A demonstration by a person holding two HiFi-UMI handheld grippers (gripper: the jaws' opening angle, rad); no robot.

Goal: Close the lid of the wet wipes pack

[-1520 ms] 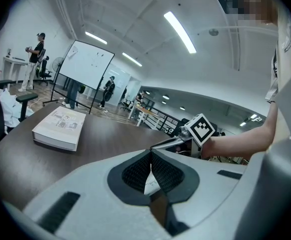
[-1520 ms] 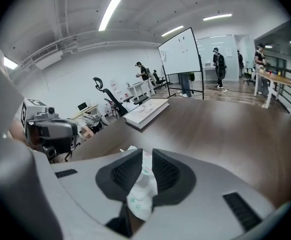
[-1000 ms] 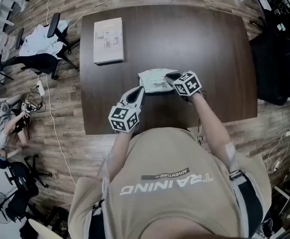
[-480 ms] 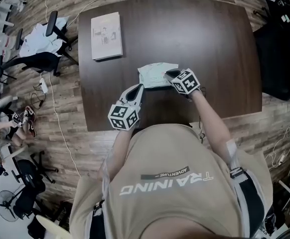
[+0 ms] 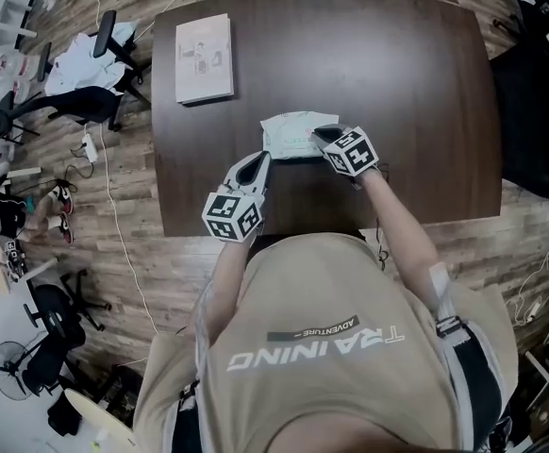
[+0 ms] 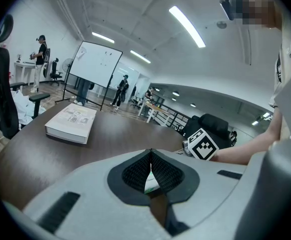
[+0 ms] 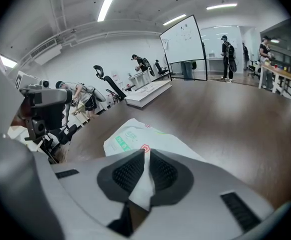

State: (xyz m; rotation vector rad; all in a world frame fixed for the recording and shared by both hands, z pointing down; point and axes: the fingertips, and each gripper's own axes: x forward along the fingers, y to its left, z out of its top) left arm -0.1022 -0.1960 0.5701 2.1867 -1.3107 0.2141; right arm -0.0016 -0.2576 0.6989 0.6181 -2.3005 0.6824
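The wet wipes pack (image 5: 291,134), pale green and white, lies flat on the dark wooden table (image 5: 397,74) near its front middle. My left gripper (image 5: 258,161) meets the pack's near left corner. In the left gripper view its jaws (image 6: 150,156) are pinched together with a white and green sliver of the pack (image 6: 152,182) between the pads. My right gripper (image 5: 324,137) sits on the pack's right edge. In the right gripper view its jaws (image 7: 146,154) are shut on a white fold of the pack (image 7: 135,136). The lid is hidden.
A white book (image 5: 204,58) lies at the table's far left corner, also seen in the left gripper view (image 6: 71,122). Office chairs (image 5: 91,88) stand on the plank floor to the left. A black chair (image 5: 539,92) stands off the right edge.
Both grippers keep their places on the pack. Only the head view has shifted a little, so the table sits slightly higher in the frame.
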